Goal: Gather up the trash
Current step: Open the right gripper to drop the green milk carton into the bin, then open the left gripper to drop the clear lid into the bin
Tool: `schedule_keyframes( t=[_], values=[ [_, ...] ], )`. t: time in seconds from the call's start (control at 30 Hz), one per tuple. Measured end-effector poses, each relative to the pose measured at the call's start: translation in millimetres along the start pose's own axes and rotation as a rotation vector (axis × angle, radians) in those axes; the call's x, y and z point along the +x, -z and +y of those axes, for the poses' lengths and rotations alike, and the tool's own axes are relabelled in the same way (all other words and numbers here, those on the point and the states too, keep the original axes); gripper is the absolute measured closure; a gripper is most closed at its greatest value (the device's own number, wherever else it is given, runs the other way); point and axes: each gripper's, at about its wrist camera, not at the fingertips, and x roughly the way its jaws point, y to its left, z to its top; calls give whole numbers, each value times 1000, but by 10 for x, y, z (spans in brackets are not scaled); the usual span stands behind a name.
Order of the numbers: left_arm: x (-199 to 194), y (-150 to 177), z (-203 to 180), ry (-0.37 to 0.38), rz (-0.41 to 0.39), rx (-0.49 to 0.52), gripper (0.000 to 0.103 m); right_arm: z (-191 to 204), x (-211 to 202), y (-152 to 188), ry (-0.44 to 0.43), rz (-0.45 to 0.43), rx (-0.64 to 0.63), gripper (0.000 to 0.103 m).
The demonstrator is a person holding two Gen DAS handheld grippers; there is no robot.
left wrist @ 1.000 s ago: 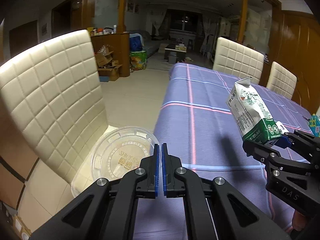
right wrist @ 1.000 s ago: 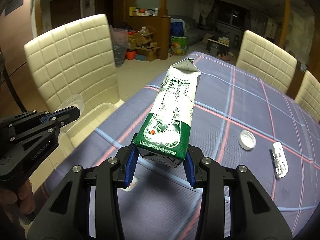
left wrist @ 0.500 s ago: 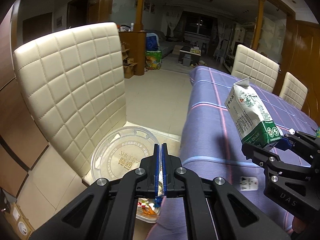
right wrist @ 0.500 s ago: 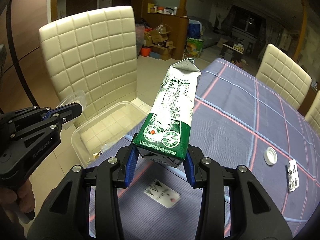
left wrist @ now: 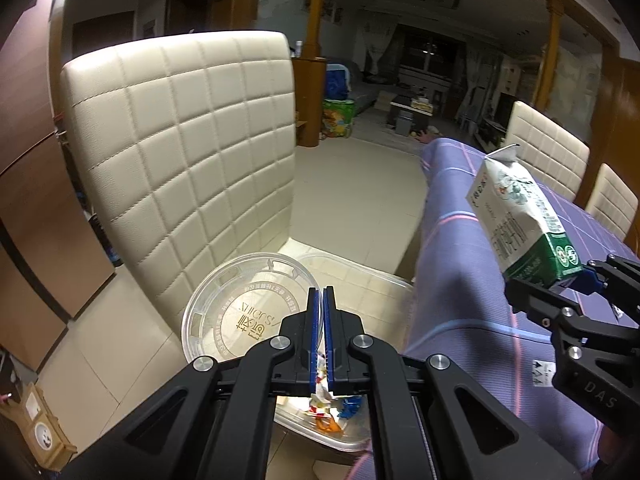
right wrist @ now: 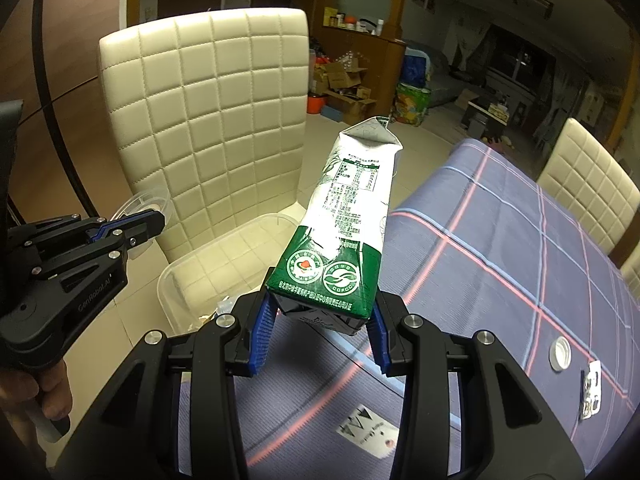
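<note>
My left gripper (left wrist: 319, 308) is shut on the rim of a round clear plastic lid (left wrist: 240, 308) and holds it above a clear plastic bin (left wrist: 360, 276) on the chair seat. The bin holds some wrappers (left wrist: 328, 412). My right gripper (right wrist: 320, 328) is shut on the base of a green and white milk carton (right wrist: 344, 232), held tilted up over the table edge, next to the bin (right wrist: 208, 256). The carton (left wrist: 516, 216) and right gripper (left wrist: 560, 292) show at the right of the left wrist view; the left gripper (right wrist: 156, 220) shows at the left of the right wrist view.
A cream quilted chair (right wrist: 208, 120) stands behind the bin. The table has a purple plaid cloth (right wrist: 500, 264). On it lie a white bottle cap (right wrist: 560, 354), a small foil packet (right wrist: 590, 392) and a white label (right wrist: 368, 432). More chairs (right wrist: 588, 180) stand along the far side.
Both grippers have moved left off the table toward the chair. The bin with trash has come into view under them. Both grips are unchanged.
</note>
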Motion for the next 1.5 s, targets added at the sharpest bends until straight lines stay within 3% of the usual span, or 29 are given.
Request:
schedule_keyframes(
  t=[0.3, 0.37, 0.4, 0.53, 1.5],
  values=[
    [103, -7, 236, -44, 15, -41, 100, 128, 84, -155, -6, -26, -43, 59],
    [127, 0, 257, -45, 21, -44, 100, 145, 88, -180, 3, -37, -50, 27],
    [134, 3, 254, -46, 22, -45, 100, 145, 65, -181, 16, -63, -49, 26],
    [174, 14, 234, -40, 33, -41, 100, 158, 61, -172, 43, -78, -69, 30],
    [324, -80, -250, 26, 70, 30, 99, -326, 95, 59, 52, -7, 79, 30]
  ],
)
